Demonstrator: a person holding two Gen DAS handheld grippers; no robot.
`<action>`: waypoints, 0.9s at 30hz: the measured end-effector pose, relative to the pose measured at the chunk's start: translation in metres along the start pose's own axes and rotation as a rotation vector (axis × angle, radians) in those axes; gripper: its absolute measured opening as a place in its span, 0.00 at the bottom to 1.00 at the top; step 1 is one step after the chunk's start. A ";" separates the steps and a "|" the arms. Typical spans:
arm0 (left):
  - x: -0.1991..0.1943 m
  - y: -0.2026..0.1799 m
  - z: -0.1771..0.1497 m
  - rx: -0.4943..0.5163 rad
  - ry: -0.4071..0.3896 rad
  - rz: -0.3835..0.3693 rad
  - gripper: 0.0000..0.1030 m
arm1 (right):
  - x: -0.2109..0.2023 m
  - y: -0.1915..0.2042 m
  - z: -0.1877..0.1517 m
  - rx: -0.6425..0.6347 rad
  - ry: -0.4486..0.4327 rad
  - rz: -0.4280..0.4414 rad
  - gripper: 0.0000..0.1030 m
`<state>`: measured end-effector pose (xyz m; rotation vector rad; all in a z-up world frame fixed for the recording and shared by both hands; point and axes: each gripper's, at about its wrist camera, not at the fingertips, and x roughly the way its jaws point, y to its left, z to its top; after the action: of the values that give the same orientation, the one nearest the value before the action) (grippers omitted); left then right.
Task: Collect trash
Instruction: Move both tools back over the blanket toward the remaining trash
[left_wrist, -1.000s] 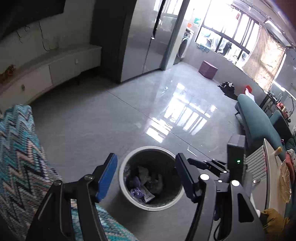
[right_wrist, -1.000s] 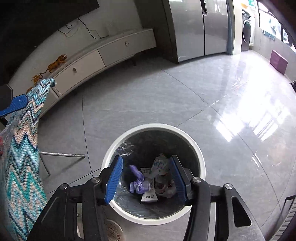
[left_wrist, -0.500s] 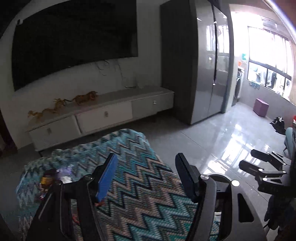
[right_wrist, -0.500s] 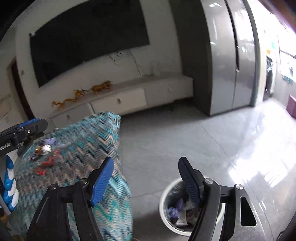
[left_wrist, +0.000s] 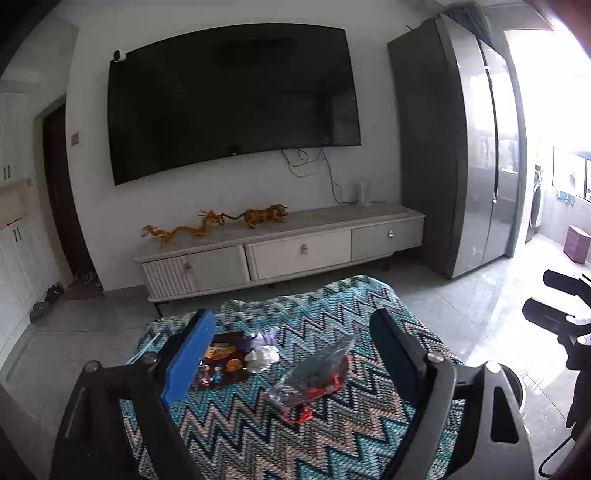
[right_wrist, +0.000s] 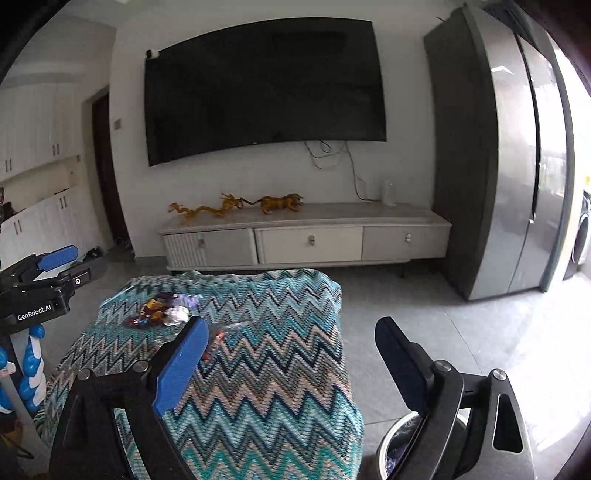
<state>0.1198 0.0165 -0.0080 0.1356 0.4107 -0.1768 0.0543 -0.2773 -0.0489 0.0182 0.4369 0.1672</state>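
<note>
Trash lies on a table covered with a zigzag cloth (left_wrist: 332, 435): a clear plastic bag with red bits (left_wrist: 310, 376), a crumpled white tissue (left_wrist: 263, 356), a dark snack wrapper (left_wrist: 221, 360) and a purple scrap (left_wrist: 266, 336). My left gripper (left_wrist: 291, 354) is open and empty, just above and before the plastic bag. My right gripper (right_wrist: 291, 363) is open and empty, over the cloth's right part (right_wrist: 258, 369). The same trash pile (right_wrist: 162, 314) lies to its far left. The white-rimmed bin (right_wrist: 402, 443) sits on the floor at the right, behind my right finger.
A low white TV cabinet (left_wrist: 295, 251) with golden figurines (left_wrist: 258, 218) stands beyond the table, under a wall TV (left_wrist: 232, 107). A tall grey fridge (left_wrist: 465, 155) is at the right. Grey tiled floor (right_wrist: 443, 325) surrounds the table. The left gripper body (right_wrist: 40, 288) shows at the left.
Both grippers swung up and left from over the bin to face the cloth-covered table. The trash on the table came into view. Both stayed open and empty.
</note>
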 end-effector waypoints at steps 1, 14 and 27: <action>-0.003 0.003 0.000 -0.005 -0.005 0.005 0.84 | -0.002 0.005 0.003 -0.009 -0.006 0.005 0.91; -0.018 0.055 0.009 -0.075 -0.112 0.075 0.86 | -0.004 0.045 0.032 -0.077 -0.081 0.024 0.97; -0.008 0.095 0.026 -0.123 -0.153 0.134 0.86 | 0.022 0.072 0.056 -0.109 -0.122 0.044 1.00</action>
<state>0.1417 0.1055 0.0277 0.0277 0.2586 -0.0289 0.0859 -0.2018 -0.0033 -0.0691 0.3058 0.2322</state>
